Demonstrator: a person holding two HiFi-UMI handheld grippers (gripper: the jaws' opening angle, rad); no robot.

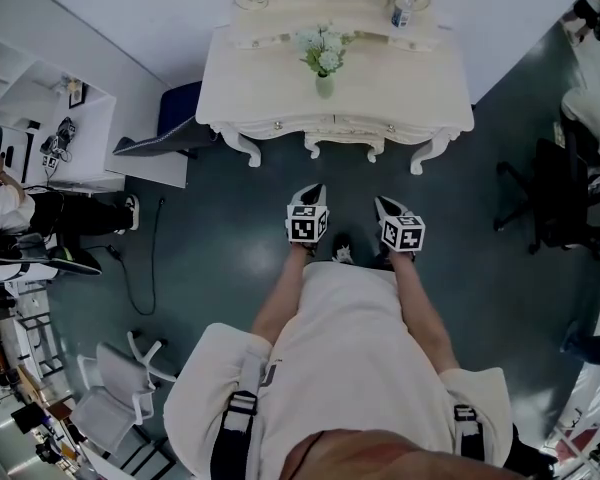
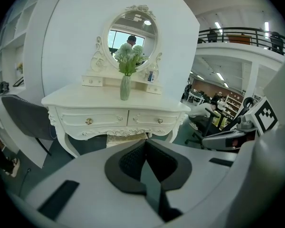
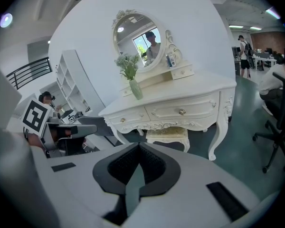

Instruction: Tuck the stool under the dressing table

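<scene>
The stool (image 3: 167, 133) stands under the table (image 3: 190, 93), between its legs. Only the padded seat edge and front legs show, and from the head view the table hides it. On the table a vase (image 3: 136, 89) holds pale flowers. A bottle (image 1: 401, 13) stands behind it, its label unreadable. Before the table, the left tool (image 2: 145, 145) and right tool (image 3: 139, 148) are both pressed together, holding nothing.

Head camera looks steeply down over the person (image 1: 340, 368), with the dressing table (image 1: 270, 78) (image 2: 76, 99) (image 3: 180, 96) at 12 o'clock. Cameras on the left gripper (image 1: 314, 192) and right gripper (image 1: 382, 205) sit low and near, facing level along their jaws at that table's front. Each also catches the other gripper, at 3 and 9 o'clock.
</scene>
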